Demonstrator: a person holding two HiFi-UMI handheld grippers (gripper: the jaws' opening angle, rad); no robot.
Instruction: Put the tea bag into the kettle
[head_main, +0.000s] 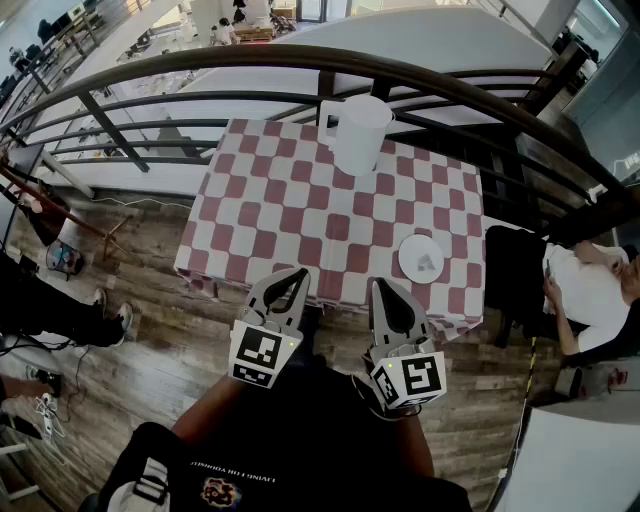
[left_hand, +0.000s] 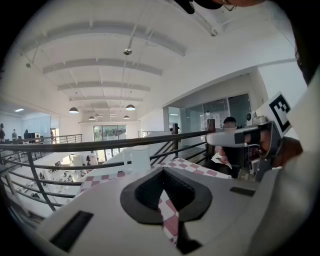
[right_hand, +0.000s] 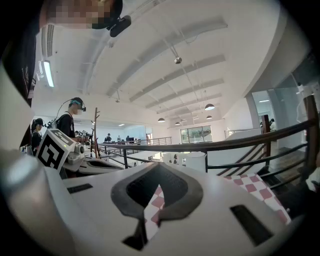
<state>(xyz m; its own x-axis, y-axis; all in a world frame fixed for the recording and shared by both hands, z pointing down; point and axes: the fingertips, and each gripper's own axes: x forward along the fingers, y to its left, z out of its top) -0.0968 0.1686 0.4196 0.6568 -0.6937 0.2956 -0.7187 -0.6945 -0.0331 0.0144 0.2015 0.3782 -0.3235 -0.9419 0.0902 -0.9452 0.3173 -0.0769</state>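
A: While the tea bag (head_main: 427, 263) lies untouched on the small white plate (head_main: 408, 250) at the right of the desk (head_main: 300, 215), nothing of the task is done. State the tools.

B: Left tool (head_main: 300, 273) and right tool (head_main: 381, 285) both hover at the near edge of the desk, jaws together at the tips, nothing between them. Each tool's own view confirms it: only checked cloth shows through the loop behind the closed tips.

A: First hazard?

B: A reach with the jaws together. In my judgement the right tool, nearer the plate, would merely push the bag or skid the plate on the cloth unless it opens first.

A: Second?

B: The bag looks small and flat. A pinch set too low could catch the plate rim and tip the plate. One too light could drop the bag in transit.

A: And the kettle (head_main: 358, 130)?

B: It stands at the far edge, well apart from the plate, just before the railing (head_main: 200, 66), with a lower floor beyond. A knock from a tool during delivery could topple it outward. Its mouth looks open, but I cannot confirm that from here.

A: Bystanders?

B: A seated person (head_main: 590, 285) is just beside the desk's right end, near the plate. A wide swing there risks contact.
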